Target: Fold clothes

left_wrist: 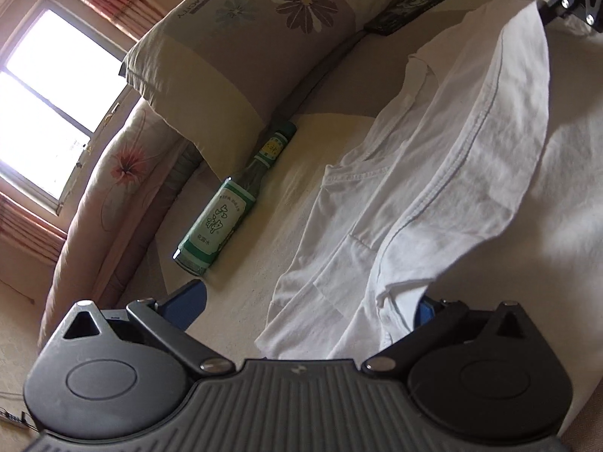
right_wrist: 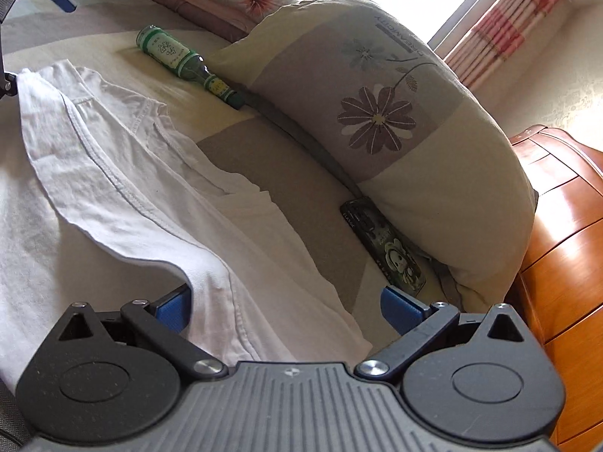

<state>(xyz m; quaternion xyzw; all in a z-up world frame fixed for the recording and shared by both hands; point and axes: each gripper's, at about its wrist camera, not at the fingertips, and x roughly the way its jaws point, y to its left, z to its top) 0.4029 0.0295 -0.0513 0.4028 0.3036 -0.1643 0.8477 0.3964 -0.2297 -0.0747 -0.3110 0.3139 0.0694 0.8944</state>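
Two grippers work over one white T-shirt (left_wrist: 433,173) on a bed (right_wrist: 286,203). The left gripper (left_wrist: 309,301) has its blue-padded jaws spread wide; the shirt's fabric drapes over its right pad, and whether that pad bears on the cloth I cannot tell. The right gripper (right_wrist: 286,303) is likewise spread, with a fold of the shirt lying against its left blue pad and running between the jaws.

The shirt is thin, soft cotton with a stitched hem line, rumpled into long folds; one edge hangs raised between the two grippers while the rest lies on the bed's smooth cream and grey sheet.

Just beyond the shirt a green glass bottle (left_wrist: 226,207) lies on its side, its label white and green with printed characters; what it holds cannot be seen. Its neck points toward a plump pillow (right_wrist: 377,113) printed with purple daisies. A flat black phone case (right_wrist: 384,245) with a cartoon figure rests against the pillow's base. A glossy orange wooden cabinet (right_wrist: 565,263) stands beside the bed.
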